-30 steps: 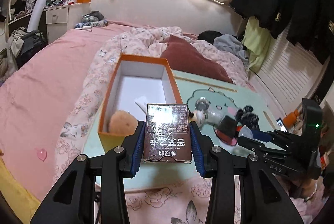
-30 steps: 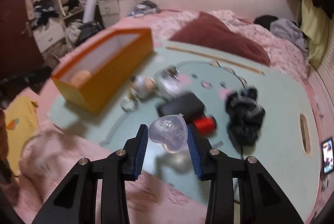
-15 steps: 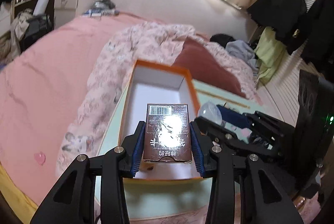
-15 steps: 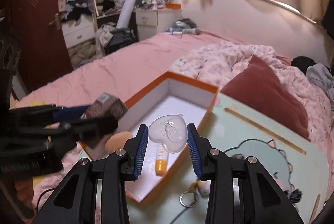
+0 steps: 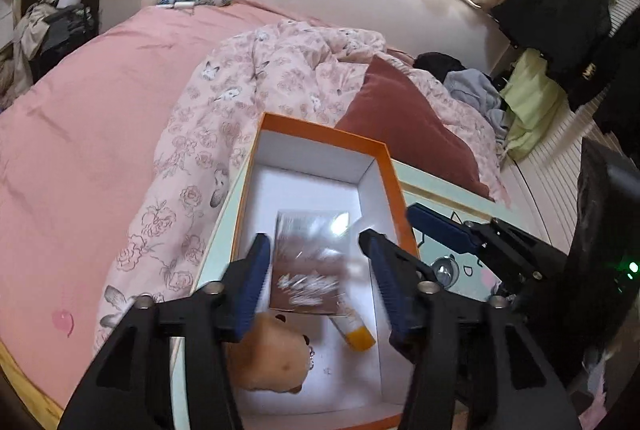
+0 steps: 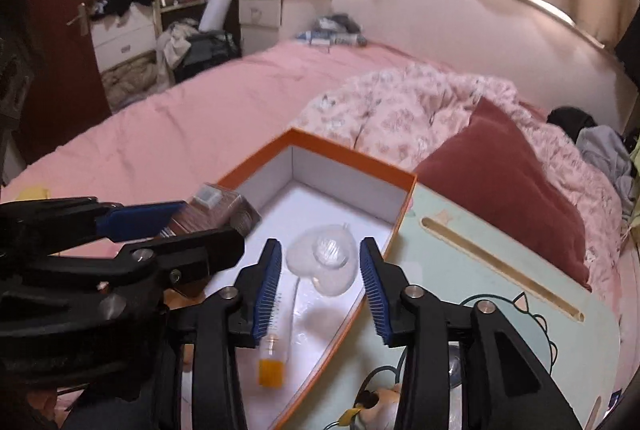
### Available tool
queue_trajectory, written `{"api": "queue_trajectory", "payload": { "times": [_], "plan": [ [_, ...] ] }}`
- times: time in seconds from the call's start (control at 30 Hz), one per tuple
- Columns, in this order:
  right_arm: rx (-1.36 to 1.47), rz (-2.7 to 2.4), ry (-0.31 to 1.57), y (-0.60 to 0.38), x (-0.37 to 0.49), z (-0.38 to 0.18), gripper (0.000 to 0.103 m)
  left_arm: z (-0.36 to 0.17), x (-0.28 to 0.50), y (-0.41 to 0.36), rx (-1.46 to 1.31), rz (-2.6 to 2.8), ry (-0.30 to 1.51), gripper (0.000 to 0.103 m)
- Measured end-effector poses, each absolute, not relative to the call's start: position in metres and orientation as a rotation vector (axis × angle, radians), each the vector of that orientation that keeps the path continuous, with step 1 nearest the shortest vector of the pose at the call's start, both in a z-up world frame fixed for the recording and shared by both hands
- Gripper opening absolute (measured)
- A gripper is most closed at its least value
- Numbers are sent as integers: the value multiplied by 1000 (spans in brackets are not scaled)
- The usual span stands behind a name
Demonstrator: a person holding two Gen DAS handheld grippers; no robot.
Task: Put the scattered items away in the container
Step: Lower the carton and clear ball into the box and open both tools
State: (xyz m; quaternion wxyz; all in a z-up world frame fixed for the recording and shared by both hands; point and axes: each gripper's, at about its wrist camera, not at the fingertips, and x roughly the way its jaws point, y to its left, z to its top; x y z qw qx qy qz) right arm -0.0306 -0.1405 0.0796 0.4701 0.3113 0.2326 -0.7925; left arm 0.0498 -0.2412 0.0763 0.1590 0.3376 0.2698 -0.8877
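Both grippers are over the orange box (image 5: 386, 165), jaws opening. Left gripper (image 5: 316, 278) lets go of the brown pack (image 5: 308, 270), long axis pointing away; right gripper (image 6: 320, 270) frees the clear heart case (image 6: 326, 262).

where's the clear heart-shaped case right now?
In the right wrist view, the clear heart-shaped case sits between the opening right gripper pads, clear of both, over the orange box, just beyond the small tube.

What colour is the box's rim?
Orange, with white inside walls; the box shows best in the right wrist view.
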Motion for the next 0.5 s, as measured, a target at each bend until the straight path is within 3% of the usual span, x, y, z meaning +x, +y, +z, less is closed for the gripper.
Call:
{"api": "queue_trajectory", "payload": {
  "times": [0.13,0.3,0.5],
  "plan": [
    [751,-1971,450,-119,-37,91,63,83,65,-242,875,-2559,792,71],
    [695,-2019,283,-79,-43,123,64,101,91,-246,782,-2560,832,71],
    [693,-2091,34,13,-56,145,76,119,104,-213,790,-2638,803,79]
  ]
}}
